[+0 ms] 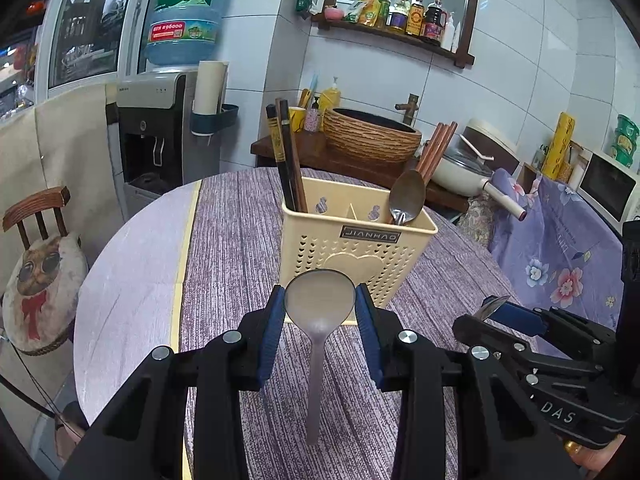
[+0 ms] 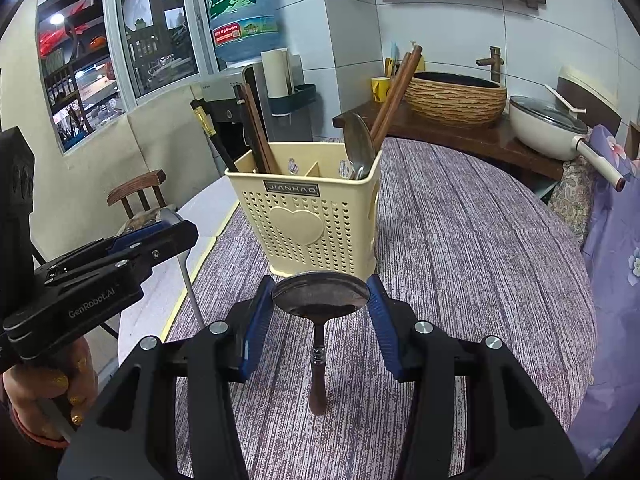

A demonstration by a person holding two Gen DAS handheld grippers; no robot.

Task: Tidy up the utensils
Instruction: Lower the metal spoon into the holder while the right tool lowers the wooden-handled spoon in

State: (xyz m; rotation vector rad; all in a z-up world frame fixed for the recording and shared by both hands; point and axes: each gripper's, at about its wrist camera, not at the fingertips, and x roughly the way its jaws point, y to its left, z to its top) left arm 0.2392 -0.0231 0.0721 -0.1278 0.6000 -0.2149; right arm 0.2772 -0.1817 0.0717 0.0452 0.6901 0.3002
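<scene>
A cream perforated utensil holder (image 1: 352, 252) (image 2: 304, 216) stands on the purple-clothed round table (image 1: 232, 248). Dark chopsticks (image 1: 286, 160) lean in its left compartment. A metal spoon (image 1: 406, 196) and brown chopsticks (image 1: 436, 148) stand in its right one. My left gripper (image 1: 320, 296) is shut on the bowl of a matte silver spoon (image 1: 316, 364), whose handle hangs down just in front of the holder. My right gripper (image 2: 320, 292) is shut on the bowl of a dark spoon (image 2: 319, 380) with a wooden handle, also hanging down before the holder. Each gripper shows from the side in the other's view (image 1: 496, 310) (image 2: 168, 228).
A chair with a cat cushion (image 1: 44, 280) stands left of the table, with a water dispenser (image 1: 160, 132) behind it. A woven basin (image 1: 370, 136) and a lidded pan (image 1: 464, 168) sit on the counter behind the table. Floral cloth (image 1: 560, 248) lies to the right.
</scene>
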